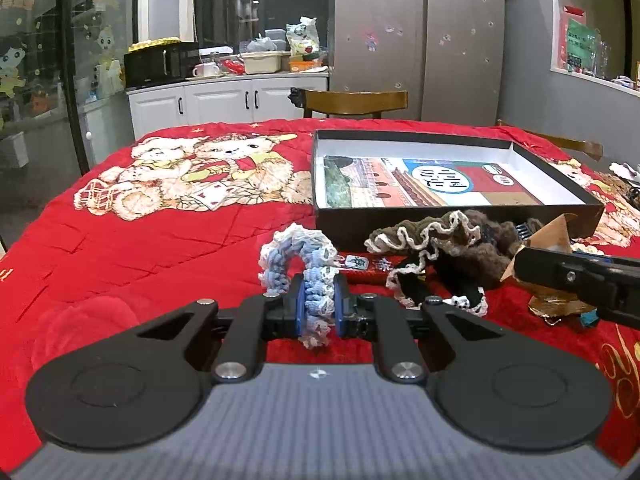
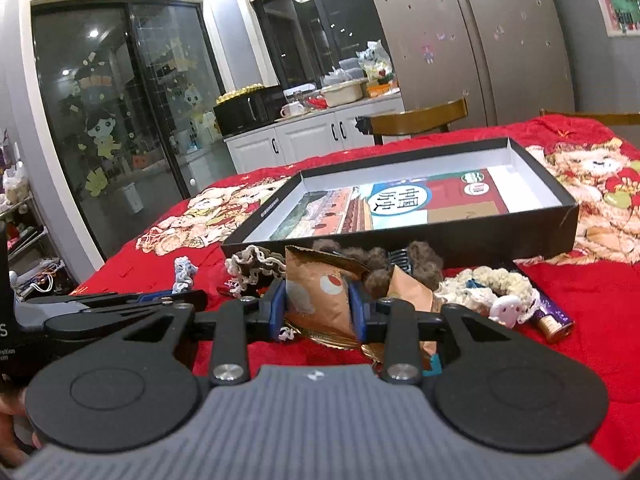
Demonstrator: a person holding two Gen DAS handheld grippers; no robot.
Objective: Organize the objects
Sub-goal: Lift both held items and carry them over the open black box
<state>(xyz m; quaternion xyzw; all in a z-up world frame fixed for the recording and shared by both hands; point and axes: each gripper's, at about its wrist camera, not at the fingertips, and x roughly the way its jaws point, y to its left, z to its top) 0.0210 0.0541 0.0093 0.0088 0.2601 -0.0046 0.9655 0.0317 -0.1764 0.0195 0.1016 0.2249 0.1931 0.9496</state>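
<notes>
Red blanket [image 1: 160, 248] over table: black box [image 2: 400, 240] mid-surface; brown scrunchies [image 1: 440, 240], mahjong tile [image 1: 357, 262] crowd its near wall. Left gripper [image 1: 318, 306] clamps blue-white scrunchie [image 1: 304, 260]; right gripper [image 2: 318, 304] pinches brown packet [image 2: 320, 296].

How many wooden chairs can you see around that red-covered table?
2. One chair stands at the far side, before the fridge; the other chair is further right, only its backrest showing. More may be out of view.

Black linkage arms, silver screws; blue-padded fingers [image 1: 299, 308]; ribbed grey housing
</notes>
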